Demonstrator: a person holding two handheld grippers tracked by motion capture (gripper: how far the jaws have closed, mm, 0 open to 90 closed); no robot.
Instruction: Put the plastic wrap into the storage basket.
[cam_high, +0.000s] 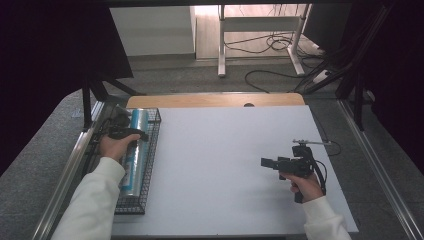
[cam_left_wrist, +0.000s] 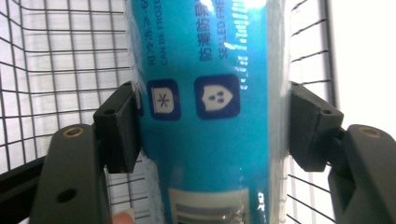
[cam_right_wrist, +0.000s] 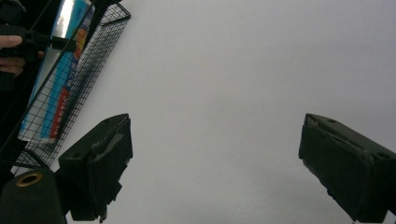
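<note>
A long blue roll in clear wrap lies lengthwise in a black wire basket at the table's left edge. My left gripper reaches down into the basket. In the left gripper view its two jaws press on either side of the roll, which bears white icons and print, so the gripper is shut on it. My right gripper hovers over the white tabletop at the right and points left. It stands open with nothing between its jaws.
In the right gripper view the basket and roll lie at the upper left, with the left hand and gripper on them. A wooden strip borders the table's far edge. Metal rails run along both sides.
</note>
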